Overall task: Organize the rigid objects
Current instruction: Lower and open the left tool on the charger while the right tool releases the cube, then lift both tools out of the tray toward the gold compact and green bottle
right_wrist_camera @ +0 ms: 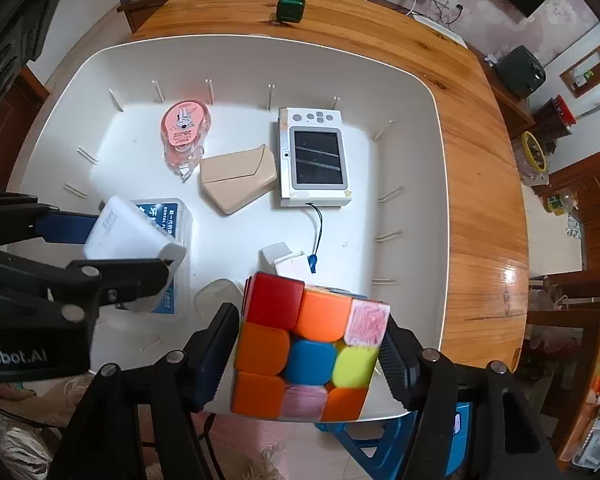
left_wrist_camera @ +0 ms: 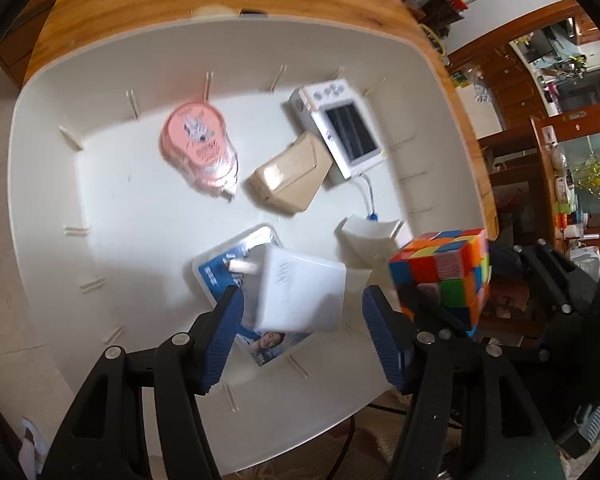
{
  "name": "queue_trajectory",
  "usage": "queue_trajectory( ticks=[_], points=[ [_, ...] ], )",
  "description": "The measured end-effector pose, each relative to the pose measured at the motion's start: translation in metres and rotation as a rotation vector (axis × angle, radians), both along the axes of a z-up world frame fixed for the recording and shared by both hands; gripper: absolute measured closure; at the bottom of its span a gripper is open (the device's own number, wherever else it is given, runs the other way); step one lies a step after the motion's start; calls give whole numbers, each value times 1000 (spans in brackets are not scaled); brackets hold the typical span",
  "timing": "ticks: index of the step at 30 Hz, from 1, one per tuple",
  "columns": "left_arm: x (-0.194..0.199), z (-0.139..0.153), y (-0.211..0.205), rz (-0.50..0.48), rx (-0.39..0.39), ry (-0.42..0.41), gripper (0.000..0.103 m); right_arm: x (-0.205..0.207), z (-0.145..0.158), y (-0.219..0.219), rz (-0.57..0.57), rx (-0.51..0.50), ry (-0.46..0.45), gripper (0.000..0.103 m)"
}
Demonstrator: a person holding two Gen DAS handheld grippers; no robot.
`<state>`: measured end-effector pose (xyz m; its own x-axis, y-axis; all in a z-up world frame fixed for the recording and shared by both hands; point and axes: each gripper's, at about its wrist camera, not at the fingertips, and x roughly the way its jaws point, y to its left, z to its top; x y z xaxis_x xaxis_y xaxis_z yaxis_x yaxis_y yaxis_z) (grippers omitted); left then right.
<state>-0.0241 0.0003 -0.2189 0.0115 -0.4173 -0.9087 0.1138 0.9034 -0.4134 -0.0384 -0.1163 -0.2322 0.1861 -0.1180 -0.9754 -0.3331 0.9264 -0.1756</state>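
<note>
Right wrist view: right gripper (right_wrist_camera: 308, 354) pinches the cube (right_wrist_camera: 310, 346) over the bin's (right_wrist_camera: 416, 92) near edge. Left gripper (left_wrist_camera: 302, 316) stands spread around a white box (left_wrist_camera: 300, 292), not touching, above the floss case (left_wrist_camera: 220, 268).

The table (right_wrist_camera: 476, 128) at the upper right of the right wrist view is varnished wood with visible grain and a glossy sheen. The tray (right_wrist_camera: 412, 92) on it is smooth white plastic with a matt finish. The puzzle cube (right_wrist_camera: 310, 346) at lower centre is glossy coloured plastic. The white block (left_wrist_camera: 300, 292) at lower centre of the left wrist view is smooth, slightly glossy plastic. The gripper pads (left_wrist_camera: 222, 340) are ribbed blue material on matt black plastic arms with metal rivets.
</note>
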Motion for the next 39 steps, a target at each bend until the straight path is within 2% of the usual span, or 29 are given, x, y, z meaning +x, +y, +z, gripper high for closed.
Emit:
queue_trajectory(
  ticks=[3, 6, 9, 19, 23, 34, 39],
  points=[
    [1, 7, 0, -2, 23, -28, 25, 1, 2, -3, -10, 7, -3, 34],
    [3, 9, -1, -1, 36, -37, 24, 2, 6, -4, -14, 10, -15, 34],
    [6, 16, 2, 8, 55, -62, 17, 3, 12, -5, -15, 17, -30, 34],
    [26, 55, 31, 82, 61, -164, 17, 17, 42, -9, -23, 63, -84, 33],
    [40, 69, 42, 103, 72, -203, 17, 31, 59, -9, -32, 112, -97, 33],
    [93, 106, 57, 117, 168, -317, 17, 107, 107, 3, -24, 204, -140, 33],
    [128, 101, 54, 114, 202, -323, 17, 158, 125, 18, 11, 230, -153, 33]
  ],
)
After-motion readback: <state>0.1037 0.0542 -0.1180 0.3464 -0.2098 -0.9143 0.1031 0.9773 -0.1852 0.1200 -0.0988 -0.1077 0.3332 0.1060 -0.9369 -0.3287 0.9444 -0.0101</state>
